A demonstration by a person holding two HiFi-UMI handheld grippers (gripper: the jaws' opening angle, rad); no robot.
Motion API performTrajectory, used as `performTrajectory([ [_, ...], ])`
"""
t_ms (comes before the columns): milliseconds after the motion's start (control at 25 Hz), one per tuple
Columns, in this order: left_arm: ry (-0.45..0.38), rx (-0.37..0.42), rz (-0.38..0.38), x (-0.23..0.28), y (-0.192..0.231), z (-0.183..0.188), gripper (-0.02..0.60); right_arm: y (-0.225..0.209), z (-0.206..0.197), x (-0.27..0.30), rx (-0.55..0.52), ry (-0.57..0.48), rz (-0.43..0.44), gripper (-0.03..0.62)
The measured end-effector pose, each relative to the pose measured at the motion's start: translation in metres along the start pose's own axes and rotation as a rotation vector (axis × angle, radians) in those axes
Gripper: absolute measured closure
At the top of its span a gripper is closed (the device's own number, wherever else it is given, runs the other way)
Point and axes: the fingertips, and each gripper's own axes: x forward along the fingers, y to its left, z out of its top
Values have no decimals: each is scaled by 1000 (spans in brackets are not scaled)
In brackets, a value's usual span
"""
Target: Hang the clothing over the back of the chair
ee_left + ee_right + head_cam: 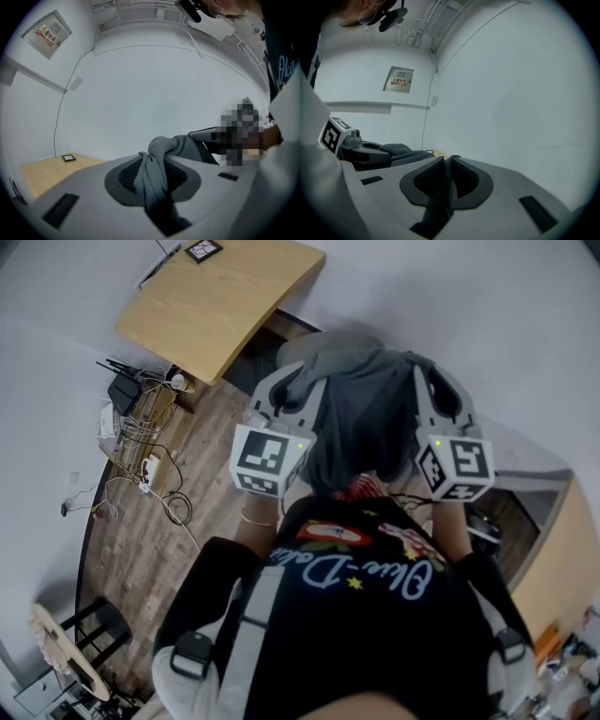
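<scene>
Both grippers hold the grey clothing [361, 418] up between them: left gripper [152, 177] and right gripper [446, 182] each have fingers [126, 175] pinched narrow on its cloth. I think the edge must be kept stretched and level, so it drapes evenly over the chair back, not seen here.

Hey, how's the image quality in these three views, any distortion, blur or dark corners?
Head view: strong fisheye, the wooden desk looks bowed, lighting even. Left gripper view: black round vignette, wall lines curve, mosaic patch at right, grey garment sharp. Right gripper view: same vignette, close jaws slightly soft.
</scene>
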Motion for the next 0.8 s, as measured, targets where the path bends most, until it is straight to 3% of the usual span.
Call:
performTrajectory([
  [800, 100, -57, 96, 12, 1, -23, 506, -5, -32, 35, 10, 123, 130, 549],
])
